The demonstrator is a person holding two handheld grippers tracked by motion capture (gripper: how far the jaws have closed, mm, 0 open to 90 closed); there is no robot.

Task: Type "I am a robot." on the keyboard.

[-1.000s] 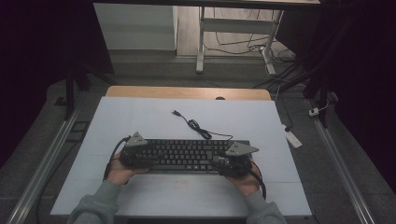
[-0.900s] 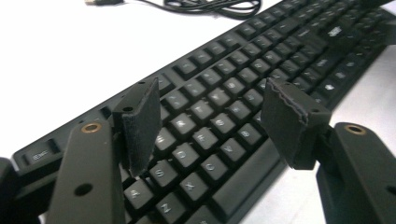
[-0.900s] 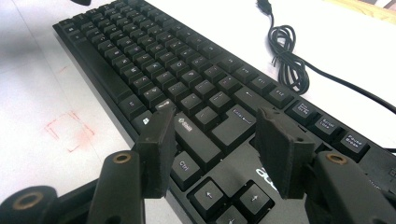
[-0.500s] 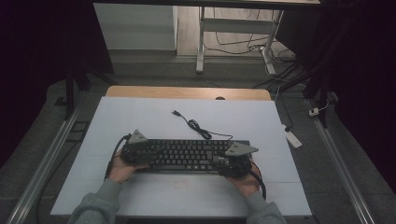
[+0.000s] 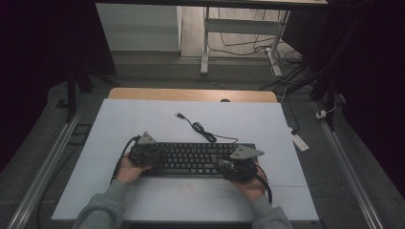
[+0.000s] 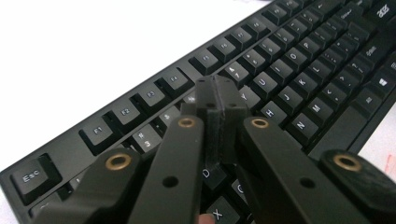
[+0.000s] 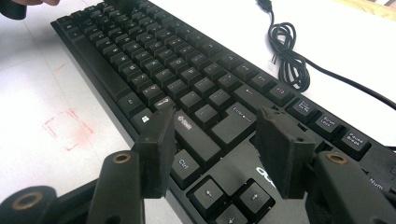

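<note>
A black keyboard (image 5: 196, 160) lies across the white table, and its coiled cable (image 5: 200, 129) runs back to a USB plug (image 5: 180, 115). My left gripper (image 5: 154, 155) is over the keyboard's left end. In the left gripper view its jaws (image 6: 219, 100) have just been closing and now stand shut, pads together with nothing between them, above the letter keys (image 6: 289, 70). My right gripper (image 5: 230, 166) is at the keyboard's right end. In the right gripper view it (image 7: 215, 126) is open, its pads either side of the Shift and Enter keys (image 7: 233, 119), gripping nothing.
The white tabletop (image 5: 143, 119) has a wooden strip (image 5: 191, 94) along its far edge. Faint red marks (image 7: 65, 126) show on the table in front of the keyboard. A white power strip (image 5: 298, 140) lies on the floor at the right, and metal rails run along both sides.
The left gripper has edged a little to the right over the keyboard's left end. The right gripper and the keyboard have stayed where they were.
</note>
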